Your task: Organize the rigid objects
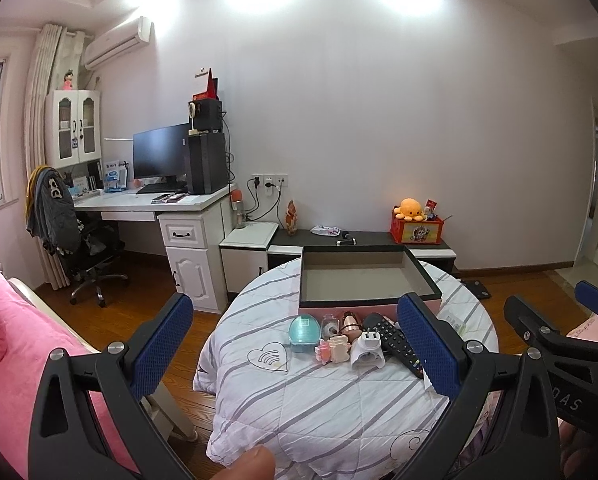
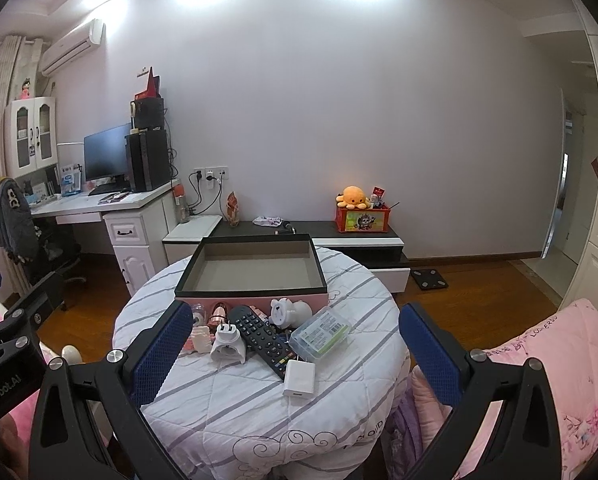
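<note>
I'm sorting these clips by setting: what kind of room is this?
Most likely a home bedroom that doubles as a study: pink bedding at the left edge, a desk with a monitor, and a plush octopus on the low cabinet.

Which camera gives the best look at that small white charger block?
The right wrist view: the white charger block lies in full sight beside the remote. In the left wrist view it cannot be seen, apparently hidden behind a blue finger pad.

The left gripper's pad hides the remote's end; items behind the plug stay unclear.
</note>
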